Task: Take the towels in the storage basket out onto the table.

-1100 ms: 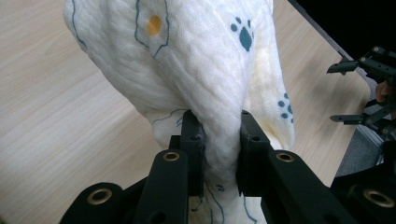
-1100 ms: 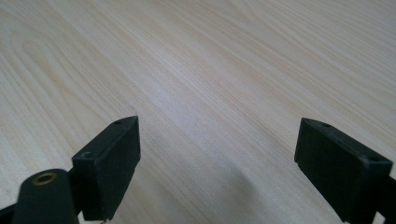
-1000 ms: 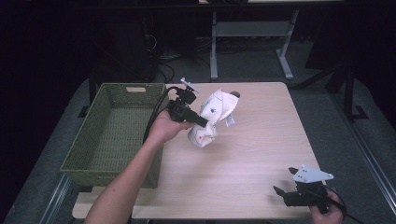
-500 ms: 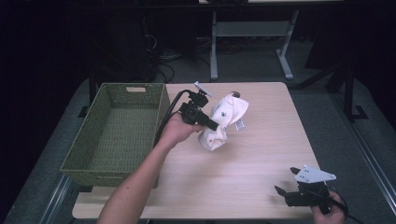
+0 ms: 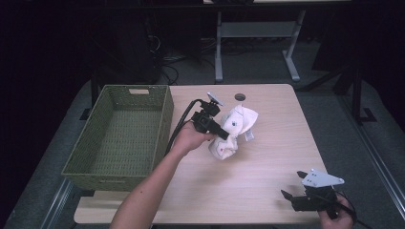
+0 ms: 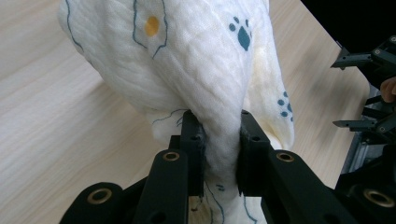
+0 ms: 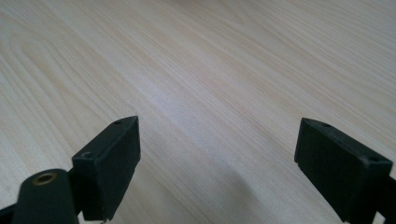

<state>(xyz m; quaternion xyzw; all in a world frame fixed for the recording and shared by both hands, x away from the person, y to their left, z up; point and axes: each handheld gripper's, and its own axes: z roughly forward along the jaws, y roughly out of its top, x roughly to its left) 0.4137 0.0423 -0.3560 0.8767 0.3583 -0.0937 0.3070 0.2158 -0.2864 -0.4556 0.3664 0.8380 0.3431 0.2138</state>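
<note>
A soft white muslin cloth printed with blue paw marks and a yellow dot (image 5: 233,131) is pinched in a bunched fold by the left hand-held gripper (image 6: 218,140), whose black jaws are clamped on the fabric from both sides. In the high view the cloth is seen near the middle of the pale wooden desk (image 5: 267,191), its lower end apparently resting on the surface, just right of the open green woven rectangular basket (image 5: 119,138). The right hand-held gripper (image 5: 298,193) is held near the desk's front right corner, well apart from the cloth, its jaws spread wide with nothing between them.

The step in hand is judged to be the lifting of the cloth. A carry leftward over the basket rim is called for next, with the grip kept firm so the fold is not lost, before a release inside.
</note>
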